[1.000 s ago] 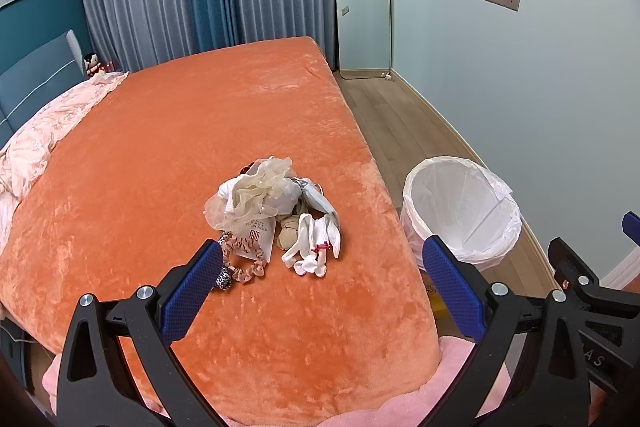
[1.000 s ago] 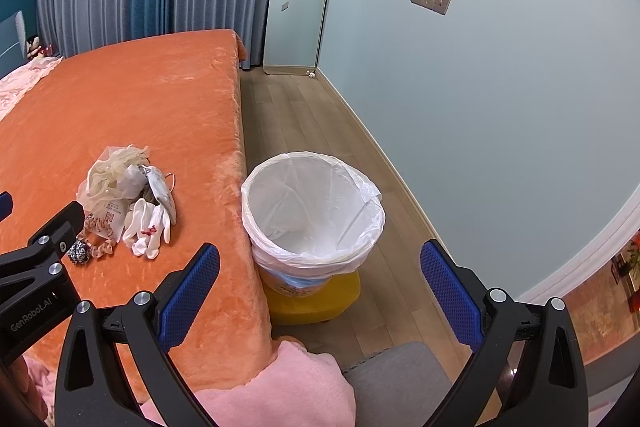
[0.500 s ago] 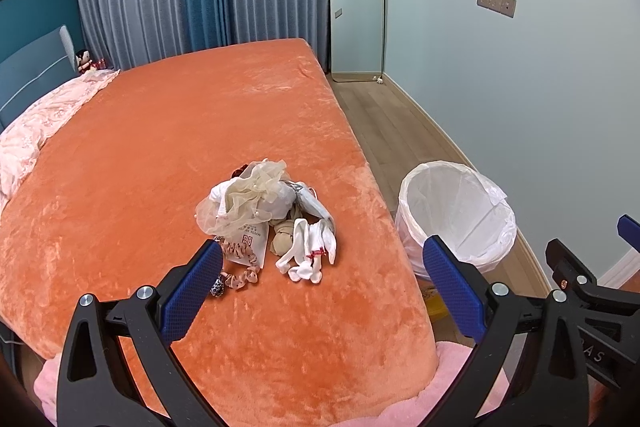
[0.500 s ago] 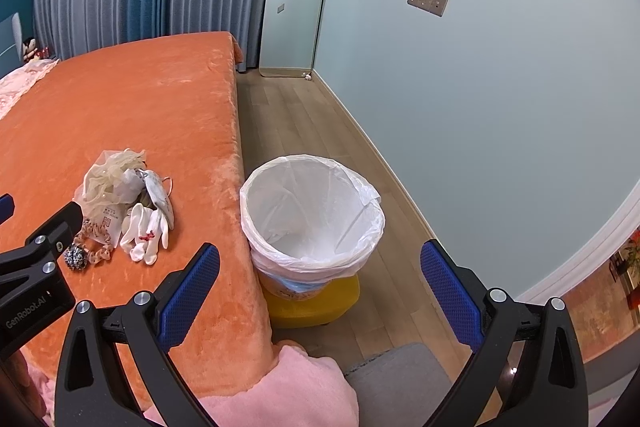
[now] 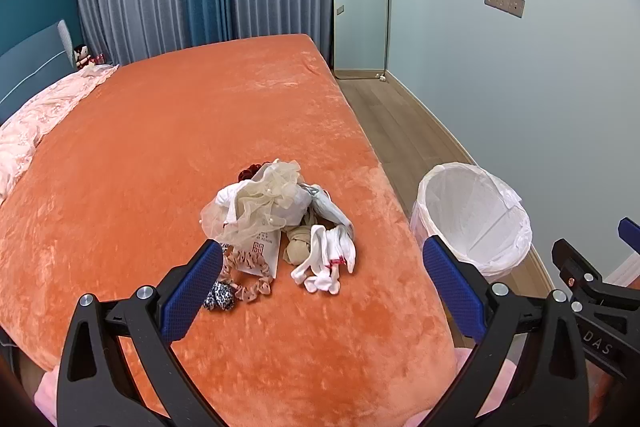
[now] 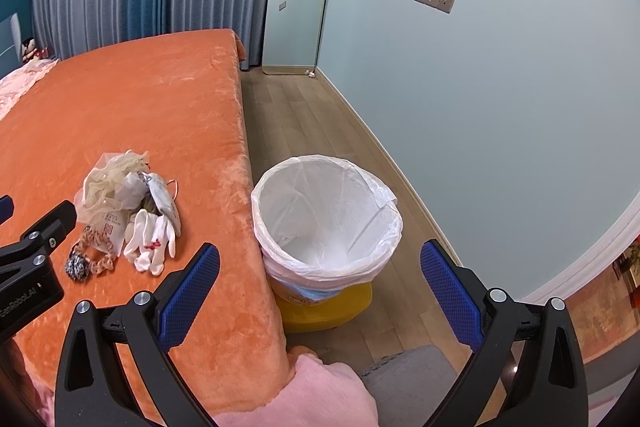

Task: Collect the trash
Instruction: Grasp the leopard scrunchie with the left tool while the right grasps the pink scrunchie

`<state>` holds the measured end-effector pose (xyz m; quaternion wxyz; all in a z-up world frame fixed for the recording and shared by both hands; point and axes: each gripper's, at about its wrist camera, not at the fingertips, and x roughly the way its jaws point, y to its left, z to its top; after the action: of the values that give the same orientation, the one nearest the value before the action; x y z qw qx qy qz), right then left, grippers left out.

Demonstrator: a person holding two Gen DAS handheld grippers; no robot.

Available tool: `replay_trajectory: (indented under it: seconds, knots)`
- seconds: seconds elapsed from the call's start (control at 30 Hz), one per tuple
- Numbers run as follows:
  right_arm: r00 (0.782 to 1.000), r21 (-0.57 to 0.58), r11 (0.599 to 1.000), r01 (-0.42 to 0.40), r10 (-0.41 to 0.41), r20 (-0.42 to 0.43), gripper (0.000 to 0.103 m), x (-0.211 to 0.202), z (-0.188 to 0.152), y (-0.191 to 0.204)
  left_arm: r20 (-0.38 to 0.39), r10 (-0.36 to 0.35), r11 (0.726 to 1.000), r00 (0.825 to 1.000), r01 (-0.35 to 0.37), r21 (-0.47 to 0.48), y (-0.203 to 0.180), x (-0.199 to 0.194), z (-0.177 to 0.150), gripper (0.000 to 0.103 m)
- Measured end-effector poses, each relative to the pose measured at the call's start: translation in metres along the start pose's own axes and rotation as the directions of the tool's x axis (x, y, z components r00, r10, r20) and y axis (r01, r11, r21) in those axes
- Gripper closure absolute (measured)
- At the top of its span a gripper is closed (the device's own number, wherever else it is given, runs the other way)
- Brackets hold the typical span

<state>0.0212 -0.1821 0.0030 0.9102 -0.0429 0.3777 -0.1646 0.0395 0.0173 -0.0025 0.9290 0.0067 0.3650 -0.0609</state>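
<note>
Clearly the trash pile point(image 5: 280, 223) lies near the bed's point(image 5: 160, 147) right edge, straight ahead of the spread, empty left gripper point(image 5: 320, 291); the right gripper point(image 6: 320, 291), also spread, faces the bin point(image 6: 326, 215).

One trash pile point(image 5: 276, 223); one lined bin point(image 5: 472, 223); one bed point(image 5: 160, 147), one mirror point(image 5: 360, 3); two grippers

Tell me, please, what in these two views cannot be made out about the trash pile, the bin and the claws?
- Pile of trash, left wrist view: lower items are hidden beneath the cream netting.
- Packet print, both views: too small to read.
- Bin, left wrist view: base hidden behind the bed edge.
- Left claw and right claw: handles cut off by the bottom edge.
</note>
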Motion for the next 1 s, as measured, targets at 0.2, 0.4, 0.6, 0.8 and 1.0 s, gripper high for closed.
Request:
replay_trajectory:
  seconds: [0.2, 0.4, 0.6, 0.8, 1.0]
  knots:
    - [0.999, -0.014, 0.999, -0.031, 0.031, -0.025, 0.007, 0.023, -0.004, 0.023, -0.047, -0.015, 0.999, 0.999, 0.012, -0.051, 0.031, 0.027, -0.004, 0.007]
    - [0.990, -0.024, 0.993, -0.116, 0.113, -0.079, 0.007, 0.050, -0.012, 0.058, -0.123, 0.018, 0.996, 0.992, -0.029, -0.084, 0.076, 0.062, -0.021, 0.007]
    - [0.976, -0.035, 0.983, -0.183, 0.177, -0.125, 0.007, 0.078, -0.016, 0.095, -0.199, 0.032, 0.986, 0.979, -0.063, -0.151, 0.122, 0.096, -0.042, 0.007]
    - [0.959, -0.036, 0.971, -0.237, 0.228, -0.169, 0.007, 0.103, -0.019, 0.129, -0.277, -0.011, 0.967, 0.961, -0.060, -0.247, 0.160, 0.129, -0.063, 0.010]
    - [0.944, -0.046, 0.960, -0.277, 0.263, -0.201, 0.009, 0.124, -0.024, 0.160, -0.326, -0.067, 0.952, 0.943, -0.037, -0.302, 0.179, 0.155, -0.077, 0.017]
